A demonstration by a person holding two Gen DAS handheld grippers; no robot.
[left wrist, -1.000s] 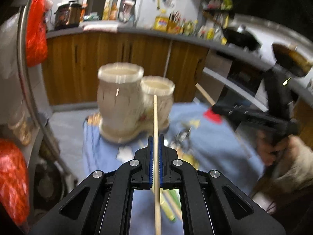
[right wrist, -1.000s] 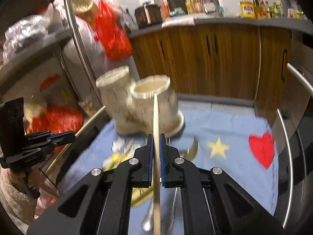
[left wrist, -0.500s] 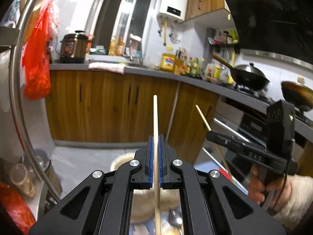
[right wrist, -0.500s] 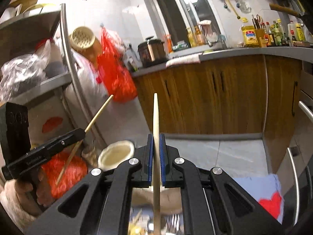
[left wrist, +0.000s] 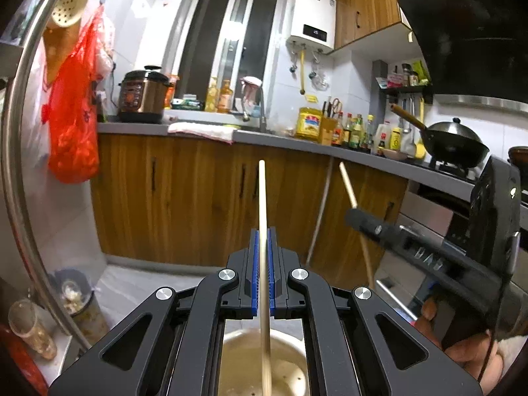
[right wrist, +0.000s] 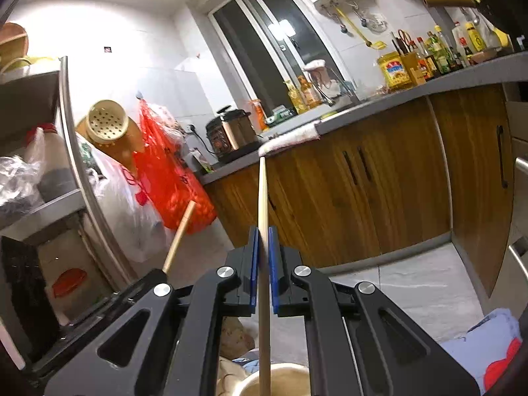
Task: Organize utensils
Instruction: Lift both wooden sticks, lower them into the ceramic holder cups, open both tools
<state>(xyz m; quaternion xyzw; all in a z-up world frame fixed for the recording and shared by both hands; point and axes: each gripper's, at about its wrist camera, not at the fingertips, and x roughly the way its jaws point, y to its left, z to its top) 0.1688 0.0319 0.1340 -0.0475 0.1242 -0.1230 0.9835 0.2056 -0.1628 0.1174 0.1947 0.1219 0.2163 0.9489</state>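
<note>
Lifted off the cloth and tipped nearly level, left gripper (left wrist: 261,274) and right gripper (right wrist: 263,272) each clamp one chopstick (left wrist: 263,231), rear ends over the holder (left wrist: 260,366) below, ready to drop in.

Ahead of me a red plastic bag (left wrist: 74,132) hangs left of the wooden cabinets (left wrist: 198,204); a pressure cooker (left wrist: 142,98) and black wok (left wrist: 457,147) sit above them.

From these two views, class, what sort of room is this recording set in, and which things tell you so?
Almost certainly a home kitchen. A wok sits on a stove under a range hood, a pressure cooker stands on the counter, and oil and sauce bottles line the wall.
</note>
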